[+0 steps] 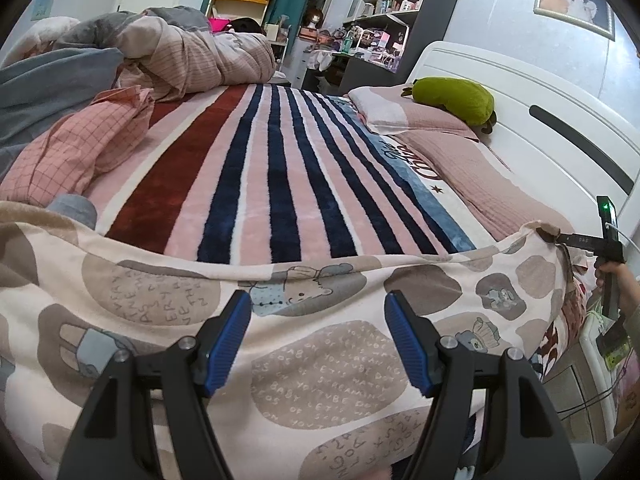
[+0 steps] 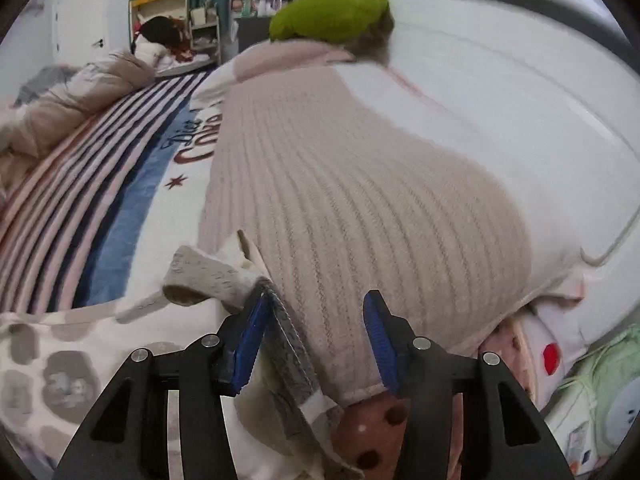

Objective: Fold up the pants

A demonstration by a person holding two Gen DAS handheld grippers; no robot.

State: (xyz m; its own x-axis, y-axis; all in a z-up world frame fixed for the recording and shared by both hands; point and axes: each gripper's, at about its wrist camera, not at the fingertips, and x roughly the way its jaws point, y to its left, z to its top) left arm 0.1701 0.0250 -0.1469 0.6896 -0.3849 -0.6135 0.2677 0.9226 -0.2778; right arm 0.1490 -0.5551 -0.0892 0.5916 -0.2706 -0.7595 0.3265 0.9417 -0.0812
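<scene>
The pants (image 1: 320,360), cream cloth printed with grey-brown blobs, bears and lettering, lie spread across the near edge of the bed. My left gripper (image 1: 318,300) hovers open just above their middle, with nothing between its blue pads. At the far right a hand (image 1: 612,276) holds my right gripper (image 1: 564,239) at the pants' raised right corner. In the right wrist view the right gripper (image 2: 316,308) has its jaws apart. The grey waistband edge (image 2: 284,332) leans against its left pad, and the right pad stands clear of it. The pants (image 2: 60,360) trail off to the left.
A striped blanket (image 1: 260,168) covers the bed beyond the pants. A pink ribbed pillow (image 2: 360,200) lies right in front of the right gripper, with a green plush (image 1: 452,98) and a white headboard (image 1: 540,92) behind it. A crumpled duvet (image 1: 180,52) and pink checked cloth (image 1: 72,148) sit at the left.
</scene>
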